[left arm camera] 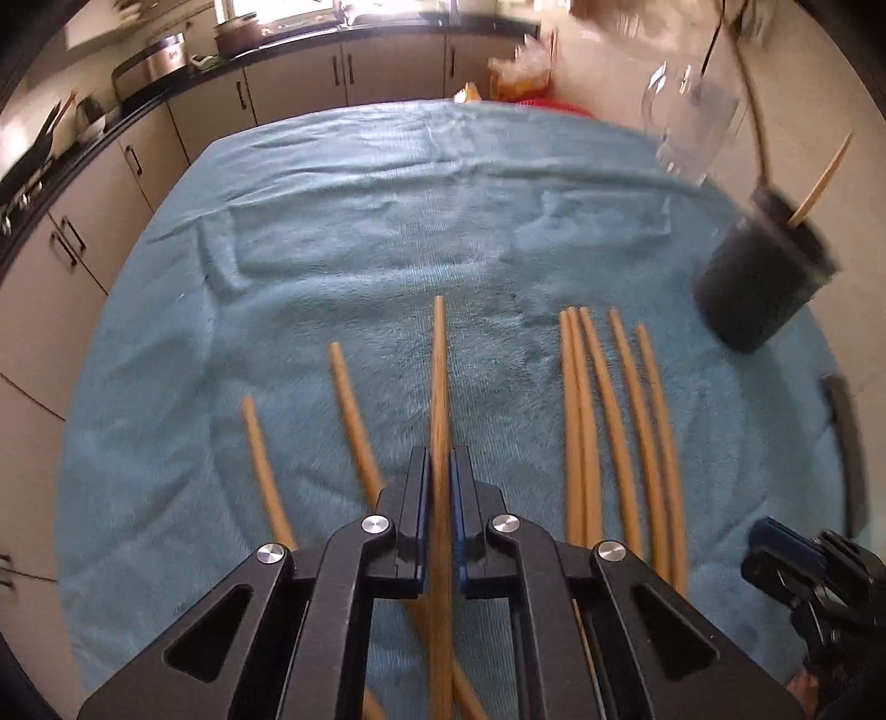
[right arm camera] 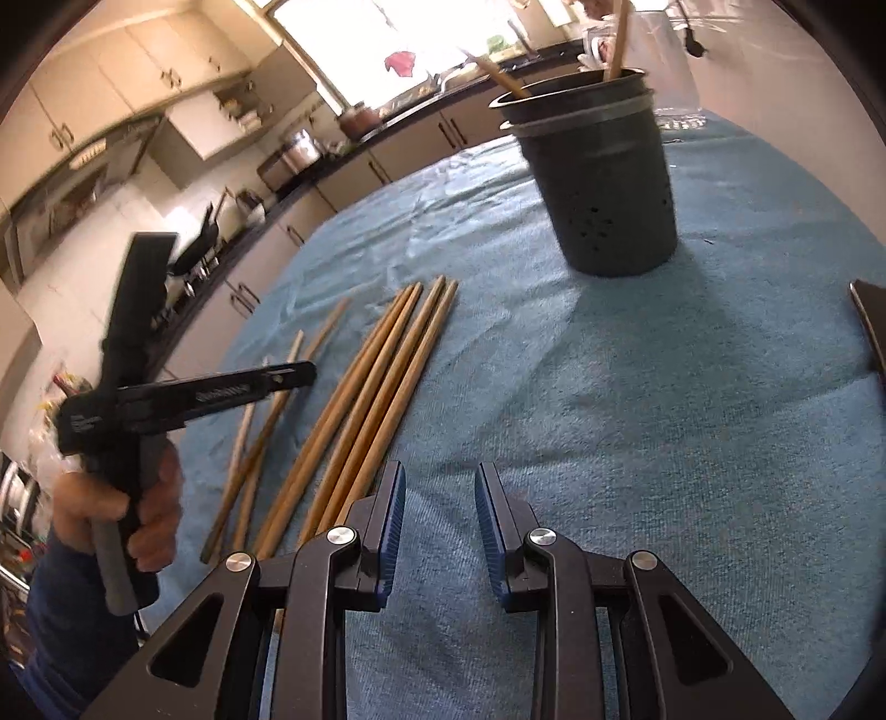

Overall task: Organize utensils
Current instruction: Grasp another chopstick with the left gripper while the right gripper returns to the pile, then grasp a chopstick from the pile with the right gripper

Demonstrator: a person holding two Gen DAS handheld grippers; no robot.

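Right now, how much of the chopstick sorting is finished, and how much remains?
Done: two chopsticks already stand in the dark holder. In hand: the left gripper is shut on one chopstick; the right gripper is open and holds nothing. Left: a group of chopsticks and a few separate ones lie on the blue towel.

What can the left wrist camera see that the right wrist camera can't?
Only the left wrist view shows the left claw shut on one chopstick, plus a clear glass mug.

Only the right wrist view shows the open, empty right claw, the hand holding the other tool, and the window.

Both show the blue towel, the loose chopsticks and the black holder.
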